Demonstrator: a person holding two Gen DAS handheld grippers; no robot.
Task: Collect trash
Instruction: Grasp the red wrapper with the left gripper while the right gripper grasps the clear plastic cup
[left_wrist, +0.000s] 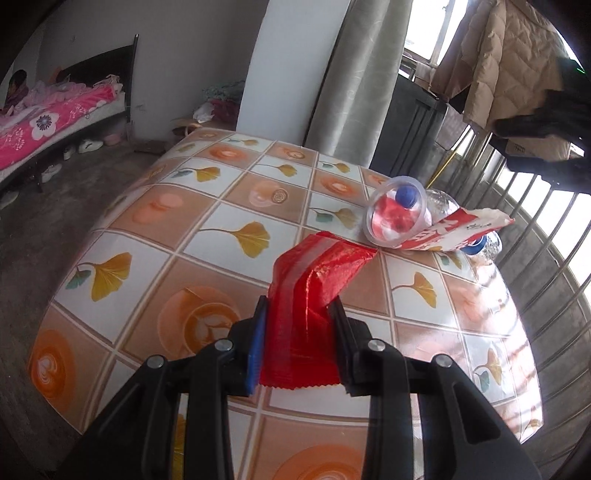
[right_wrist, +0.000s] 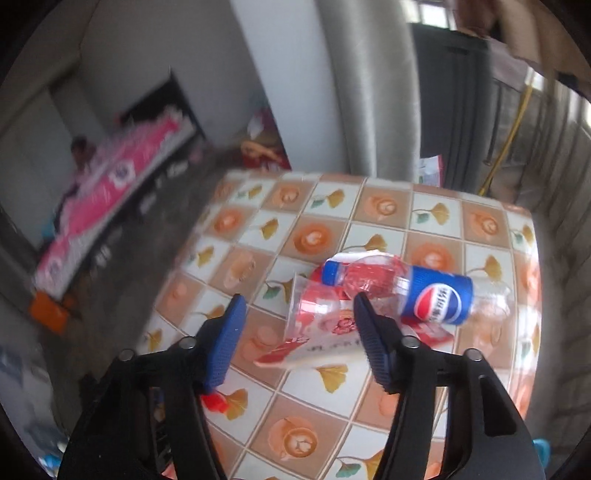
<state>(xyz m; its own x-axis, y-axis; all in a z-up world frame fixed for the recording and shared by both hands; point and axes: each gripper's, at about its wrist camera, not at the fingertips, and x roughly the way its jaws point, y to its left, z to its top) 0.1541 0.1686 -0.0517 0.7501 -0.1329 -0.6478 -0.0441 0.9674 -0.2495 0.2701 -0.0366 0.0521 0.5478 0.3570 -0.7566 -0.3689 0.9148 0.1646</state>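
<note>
The tiled table (left_wrist: 207, 236) carries the trash at its far window-side corner: a Pepsi bottle (right_wrist: 424, 295), a clear plastic cup (left_wrist: 397, 212) and a torn red-and-white wrapper (left_wrist: 465, 232), all touching. The left gripper (left_wrist: 299, 317) pinches a red bag (left_wrist: 314, 291) above the table's middle. The right gripper (right_wrist: 299, 314) hangs spread and empty above the pile.

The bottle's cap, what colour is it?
Blue. The bottle lies on the table; its cap shows best in the right wrist view.

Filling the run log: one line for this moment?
left gripper: shut on red bag | right gripper: open, empty | bottle, cup, wrapper on table
</note>
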